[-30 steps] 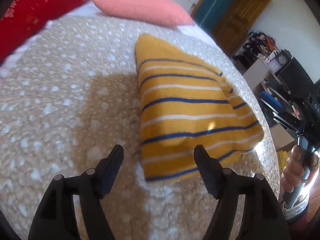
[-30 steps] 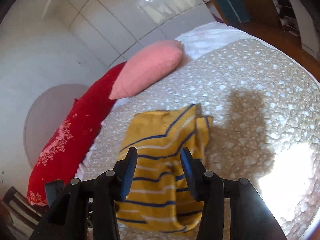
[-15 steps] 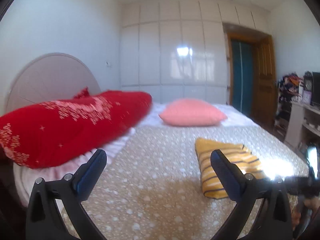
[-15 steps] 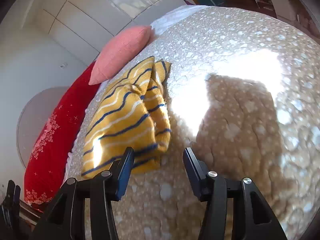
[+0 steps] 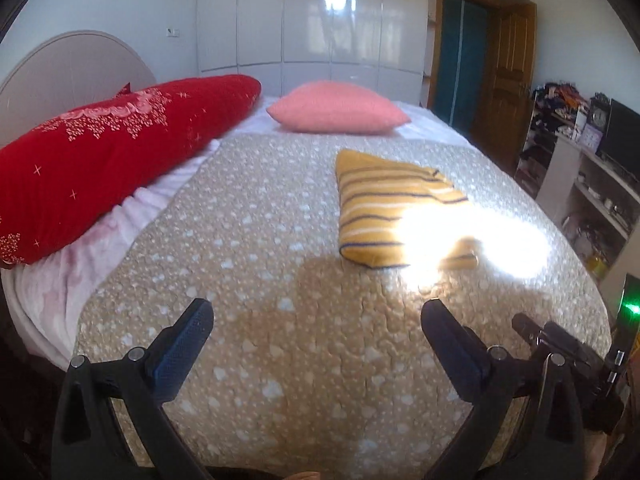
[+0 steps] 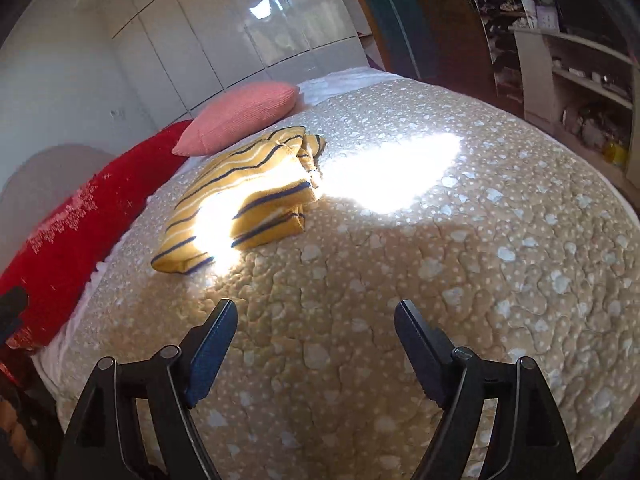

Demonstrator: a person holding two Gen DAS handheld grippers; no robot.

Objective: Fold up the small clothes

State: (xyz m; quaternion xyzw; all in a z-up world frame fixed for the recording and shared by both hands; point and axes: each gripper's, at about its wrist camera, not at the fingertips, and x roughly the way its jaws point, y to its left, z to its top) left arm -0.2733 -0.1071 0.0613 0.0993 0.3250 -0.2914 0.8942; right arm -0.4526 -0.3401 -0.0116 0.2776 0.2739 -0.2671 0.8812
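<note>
A yellow garment with blue and white stripes [image 5: 384, 208] lies folded on the beige patterned bedspread [image 5: 256, 272], partly in a bright patch of sunlight. It also shows in the right wrist view [image 6: 244, 196], to the upper left. My left gripper [image 5: 316, 320] is open and empty, held back near the foot of the bed, well short of the garment. My right gripper [image 6: 316, 320] is open and empty, also back from the garment. The right gripper's body shows at the lower right of the left wrist view [image 5: 568, 352].
A long red cushion [image 5: 104, 156] and a pink pillow [image 5: 336, 108] lie at the head of the bed. A white headboard [image 5: 68, 68] stands at the left. Shelves with clutter [image 5: 592, 168] and a wooden door [image 5: 508, 80] are to the right.
Both grippers have pulled back from the folded garment toward the foot of the bed and opened wider. The garment stays on the bedspread.
</note>
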